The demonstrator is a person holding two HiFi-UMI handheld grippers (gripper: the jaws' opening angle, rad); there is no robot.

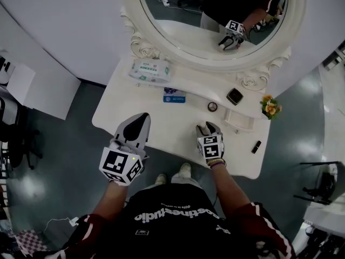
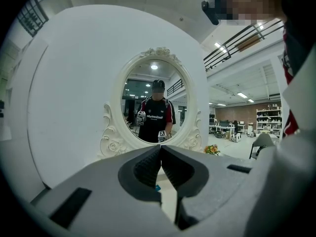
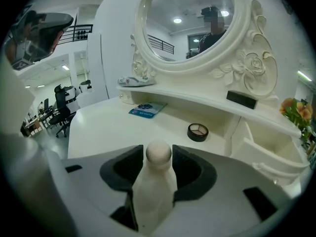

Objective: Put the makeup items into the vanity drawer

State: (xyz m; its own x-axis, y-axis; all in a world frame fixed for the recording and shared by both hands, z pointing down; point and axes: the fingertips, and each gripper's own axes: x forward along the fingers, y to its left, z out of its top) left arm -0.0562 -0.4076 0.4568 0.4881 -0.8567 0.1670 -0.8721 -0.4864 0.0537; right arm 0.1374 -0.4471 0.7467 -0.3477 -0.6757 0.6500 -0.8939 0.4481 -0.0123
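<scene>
Holding a white bottle at the vanity.
Your right gripper is clamped on a white bottle with a rounded cream cap; your left gripper is closed on nothing. Ahead-right of the right gripper the drawer stands open. A round compact lies just ahead, a blue packet farther left, its print unreadable.

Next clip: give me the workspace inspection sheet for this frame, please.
Surface: white vanity top, items toward the back and right.
Job's things: round compact on top; black square compact on shelf; black tube near right edge; drawer open.
Clutter: wipes pack, blue packet, flowers.
Grippers: left hand-held gripper shut, empty; right hand-held gripper shut on cream pin-shaped item.
Cables: white cable on floor.
Surroundings: oval mirror, dark floor.
</scene>
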